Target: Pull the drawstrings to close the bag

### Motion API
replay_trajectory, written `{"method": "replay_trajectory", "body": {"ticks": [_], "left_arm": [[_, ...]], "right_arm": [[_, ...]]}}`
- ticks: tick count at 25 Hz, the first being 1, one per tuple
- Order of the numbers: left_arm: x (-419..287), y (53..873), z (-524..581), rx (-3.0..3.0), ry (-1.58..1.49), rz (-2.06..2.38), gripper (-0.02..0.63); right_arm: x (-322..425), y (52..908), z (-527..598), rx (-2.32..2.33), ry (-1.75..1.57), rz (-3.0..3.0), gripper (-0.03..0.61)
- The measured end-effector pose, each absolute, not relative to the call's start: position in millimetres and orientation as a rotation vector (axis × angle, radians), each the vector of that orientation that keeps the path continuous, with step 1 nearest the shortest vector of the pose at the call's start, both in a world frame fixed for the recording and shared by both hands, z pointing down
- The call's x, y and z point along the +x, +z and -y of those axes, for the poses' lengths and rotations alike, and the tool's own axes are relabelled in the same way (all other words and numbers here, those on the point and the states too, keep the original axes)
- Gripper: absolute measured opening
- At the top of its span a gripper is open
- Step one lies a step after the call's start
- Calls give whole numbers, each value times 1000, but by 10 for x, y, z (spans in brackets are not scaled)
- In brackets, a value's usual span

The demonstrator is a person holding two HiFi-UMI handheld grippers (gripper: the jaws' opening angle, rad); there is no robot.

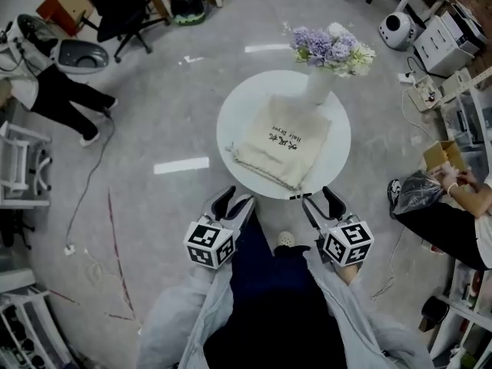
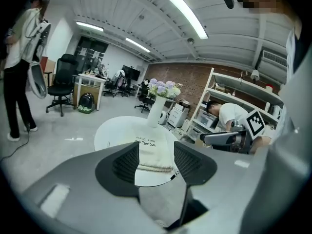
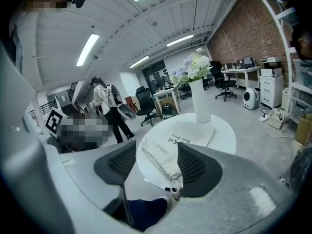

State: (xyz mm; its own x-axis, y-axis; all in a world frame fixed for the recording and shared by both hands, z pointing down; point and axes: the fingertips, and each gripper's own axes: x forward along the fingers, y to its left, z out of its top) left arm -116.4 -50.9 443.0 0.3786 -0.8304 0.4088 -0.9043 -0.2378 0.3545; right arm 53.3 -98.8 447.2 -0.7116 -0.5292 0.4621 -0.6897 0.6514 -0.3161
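So, L claw [image 1: 234, 201] & R claw [image 1: 321, 200] open, near bag [image 1: 283, 141] on table [image 1: 240, 114].

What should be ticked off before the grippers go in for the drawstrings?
1. Left gripper open and empty: ok; jaws apart, short of the table.
2. Right gripper open and empty: ok; same, held off the near edge.
3. Bag flat on the table, mouth toward the person: ok.
4. Cord along the mouth in sight: ok.
5. Loose cord ends to grab located: cannot tell; too small to make out.
6. Vase clear of the bag: cannot tell; it stands at the bag's far edge, perhaps on it.
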Motion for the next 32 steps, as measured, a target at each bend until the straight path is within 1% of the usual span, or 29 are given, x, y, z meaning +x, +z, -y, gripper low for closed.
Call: {"method": "replay_trajectory", "body": {"ticks": [9, 11, 20, 23, 26, 29, 32], "left_arm": [[-1672, 4341, 1316, 2252, 286, 1296, 225], [-1736, 4377, 1430, 2287, 311, 1228, 230], [-1907, 4696, 1686, 2425, 553, 863, 249], [-1946, 4892, 1642, 2490, 702, 672, 269], [-1998, 5128, 1598, 2556, 926, 505, 290], [-2054, 5339, 1599, 2599, 1153, 398, 293], [-2047, 5498, 1599, 2618, 1289, 304, 289]], "right_arm": [[326, 4406, 1359, 1215, 711, 2450, 264], [279, 4391, 1376, 1241, 677, 2442, 275], [187, 4575, 1268, 1297, 575, 2325, 275], [151, 4749, 1190, 1255, 477, 2248, 275], [101, 4947, 1108, 1188, 420, 2186, 275], [100, 5107, 1049, 1159, 422, 2141, 268], [113, 5246, 1016, 1129, 436, 2114, 264]]}}
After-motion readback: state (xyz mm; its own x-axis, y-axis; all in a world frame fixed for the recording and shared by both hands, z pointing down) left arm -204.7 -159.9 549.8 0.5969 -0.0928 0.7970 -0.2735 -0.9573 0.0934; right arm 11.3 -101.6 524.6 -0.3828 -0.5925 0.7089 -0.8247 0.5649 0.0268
